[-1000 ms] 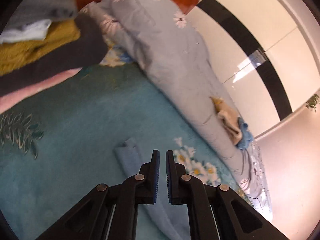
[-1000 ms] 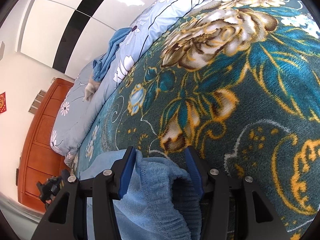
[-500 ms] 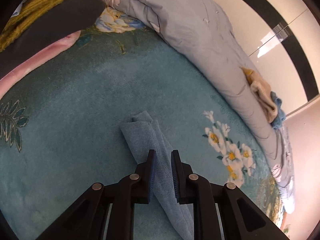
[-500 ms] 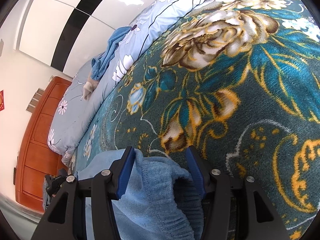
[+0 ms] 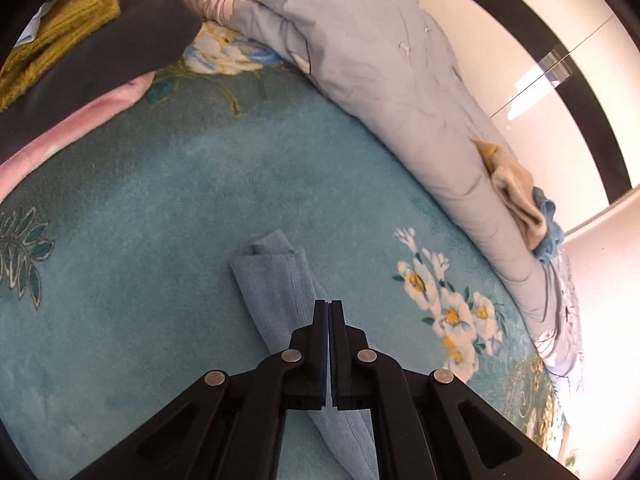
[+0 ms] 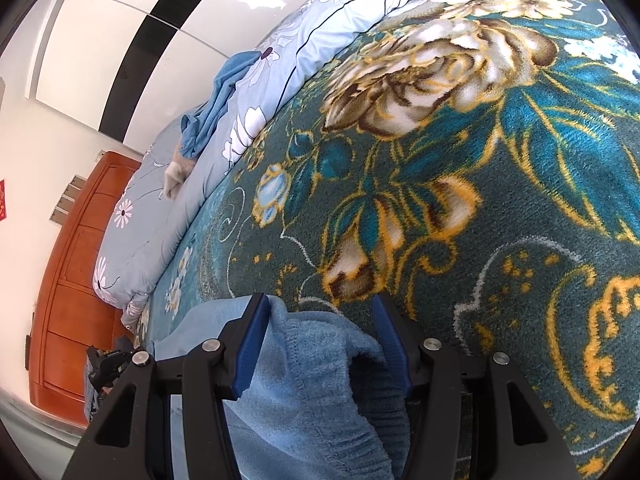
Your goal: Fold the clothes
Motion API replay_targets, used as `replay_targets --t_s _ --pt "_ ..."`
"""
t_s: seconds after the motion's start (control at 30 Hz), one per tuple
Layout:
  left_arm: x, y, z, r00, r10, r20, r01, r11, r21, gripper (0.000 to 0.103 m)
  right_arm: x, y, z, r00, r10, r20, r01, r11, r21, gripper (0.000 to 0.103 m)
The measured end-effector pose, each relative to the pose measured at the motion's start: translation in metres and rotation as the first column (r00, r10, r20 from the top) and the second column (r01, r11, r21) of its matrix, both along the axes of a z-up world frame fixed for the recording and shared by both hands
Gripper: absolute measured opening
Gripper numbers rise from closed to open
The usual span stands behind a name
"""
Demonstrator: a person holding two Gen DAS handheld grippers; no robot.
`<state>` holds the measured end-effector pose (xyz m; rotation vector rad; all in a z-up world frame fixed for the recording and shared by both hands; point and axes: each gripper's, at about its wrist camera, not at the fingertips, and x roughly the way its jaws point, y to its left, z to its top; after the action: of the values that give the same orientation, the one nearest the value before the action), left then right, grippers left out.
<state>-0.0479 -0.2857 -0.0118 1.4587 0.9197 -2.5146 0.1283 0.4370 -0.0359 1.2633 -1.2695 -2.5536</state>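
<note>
The blue trousers lie on the teal flowered blanket that covers the bed, one narrow leg stretched out flat with its cuff end folded over on itself. The left gripper sits over that leg with its jaws brought together; whether a pinch of the cloth is caught between the pads cannot be told, since the black fingers hide the spot. At the other end, the ribbed waistband of the same garment bunches up between the fingers of the right gripper, whose blue pads stand apart on either side of the bundle (the left pad looks to be against the cloth, the right one less surely so). Along the far edge of the blanket runs a pale grey-blue quilt printed with daisies, and on top of it rest a cream cloth and a crumpled blue cloth touching each other. Near the head of the bed is a pile of clothes, mustard, dark grey and pink, stacked one on another. A reddish wooden headboard stands behind the quilt.
</note>
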Motion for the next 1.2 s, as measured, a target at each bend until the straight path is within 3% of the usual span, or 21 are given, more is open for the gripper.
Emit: replay_targets --t_s 0.07,0.1,0.13,0.2,0.33,0.37,0.43,0.5,0.57,0.7,0.73,0.87,0.93,1.1,1.2 --pt "-0.004 0.007 -0.003 0.999 0.009 0.04 -0.008 0.999 -0.037 0.018 0.0 -0.001 0.0 1.0 -0.001 -0.002 0.001 1.0 0.001 0.057" --pt "-0.007 0.011 -0.006 0.998 0.02 0.066 -0.016 0.998 -0.061 0.037 0.001 -0.001 0.0 1.0 0.0 -0.002 0.0 1.0 -0.001 0.057" --pt "-0.009 0.015 -0.009 0.996 0.028 0.085 -0.021 0.997 -0.08 0.049 0.001 0.0 0.0 1.0 0.001 -0.003 -0.001 1.0 -0.003 0.057" --pt "-0.011 0.022 -0.014 0.995 0.027 0.098 -0.017 0.995 -0.1 0.051 0.001 0.0 0.0 1.0 0.002 -0.004 -0.002 1.0 -0.007 0.057" --pt "-0.011 0.034 -0.017 0.995 0.023 0.093 -0.008 0.987 -0.162 0.048 0.002 0.001 0.0 1.0 0.003 -0.007 -0.003 1.0 -0.011 0.057" --pt "-0.01 0.034 -0.016 0.996 0.027 0.084 -0.012 0.986 -0.164 0.044 0.002 0.001 0.0 1.0 0.003 -0.008 -0.003 1.0 -0.013 0.057" --pt "-0.005 0.028 -0.015 0.997 0.04 0.068 -0.031 0.991 -0.131 0.008 0.002 0.001 0.0 1.0 0.003 -0.009 -0.003 1.0 -0.016 0.057" --pt "0.002 0.02 -0.012 0.998 0.045 0.042 -0.042 0.996 -0.084 0.003 0.002 0.0 0.0 1.0 0.003 -0.009 -0.003 1.0 -0.015 0.057" --pt "0.013 0.014 -0.002 0.999 0.048 -0.018 -0.049 0.998 -0.049 0.002 0.002 0.0 0.0 1.0 0.004 -0.01 -0.004 1.0 -0.018 0.057" --pt "0.056 -0.01 0.016 0.979 0.095 -0.183 -0.078 0.992 0.099 0.002 0.005 0.001 0.0 1.0 0.006 -0.021 -0.007 1.0 -0.029 0.057" --pt "0.068 -0.018 0.011 0.975 0.126 -0.184 -0.105 0.988 0.117 0.002 0.006 0.001 -0.001 1.0 0.007 -0.024 -0.008 0.999 -0.031 0.057" --pt "0.093 -0.046 -0.039 0.975 0.222 -0.025 -0.213 0.957 0.199 0.002 0.005 -0.001 0.0 1.0 0.013 -0.021 -0.013 0.999 -0.032 0.057" --pt "0.102 -0.052 -0.052 0.966 0.257 -0.036 -0.239 0.934 0.265 0.002 0.005 -0.002 0.002 0.999 0.029 -0.02 -0.03 0.999 -0.039 0.057" --pt "0.09 -0.048 -0.044 0.974 0.221 -0.04 -0.204 0.946 0.251 0.003 0.007 0.0 0.006 0.997 0.074 -0.031 -0.076 0.994 -0.079 0.057" --pt "0.085 -0.05 -0.046 0.977 0.21 -0.029 -0.195 0.946 0.261 0.009 0.003 -0.001 0.006 0.993 0.116 -0.02 -0.117 0.989 -0.092 0.057"
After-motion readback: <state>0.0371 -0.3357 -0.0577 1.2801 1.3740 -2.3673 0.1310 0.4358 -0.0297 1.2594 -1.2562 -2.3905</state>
